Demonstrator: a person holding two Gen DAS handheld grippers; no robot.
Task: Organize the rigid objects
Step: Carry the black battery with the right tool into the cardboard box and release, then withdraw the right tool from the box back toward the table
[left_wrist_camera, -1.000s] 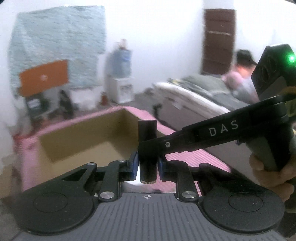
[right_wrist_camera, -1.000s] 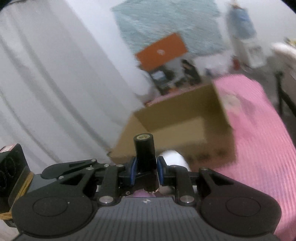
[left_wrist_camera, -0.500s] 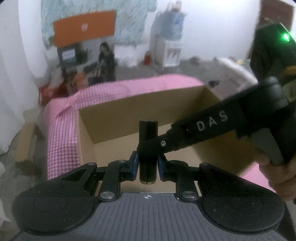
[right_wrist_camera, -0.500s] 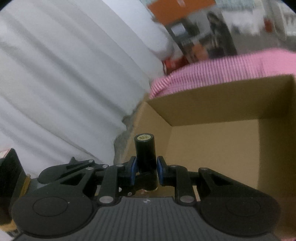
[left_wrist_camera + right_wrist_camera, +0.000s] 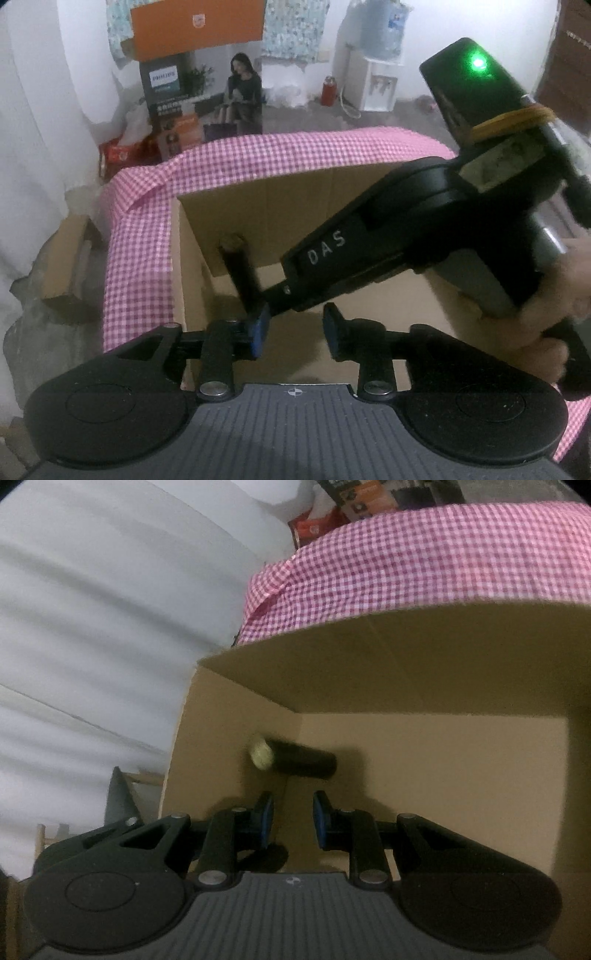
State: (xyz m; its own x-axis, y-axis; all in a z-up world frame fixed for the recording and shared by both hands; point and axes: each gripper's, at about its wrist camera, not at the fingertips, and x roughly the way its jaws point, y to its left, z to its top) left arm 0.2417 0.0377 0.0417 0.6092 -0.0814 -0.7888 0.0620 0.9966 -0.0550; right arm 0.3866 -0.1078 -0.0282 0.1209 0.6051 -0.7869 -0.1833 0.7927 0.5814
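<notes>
A dark, blurred cylinder with a pale gold end cap (image 5: 291, 758) is lying tilted inside an open brown cardboard box (image 5: 424, 657), free of both grippers.
The box is sitting on a pink-and-white checked cloth (image 5: 140, 236); the left gripper (image 5: 295, 332) is hovering over the box with its blue-padded fingers (image 5: 260, 330) spread apart; the right gripper (image 5: 293, 819), jaws likewise parted, is reaching in from the right, its handle gripped by a bare hand (image 5: 554, 325).

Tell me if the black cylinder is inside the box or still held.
Inside: the black cylinder lies in the cardboard box, clear of the open right gripper.
</notes>
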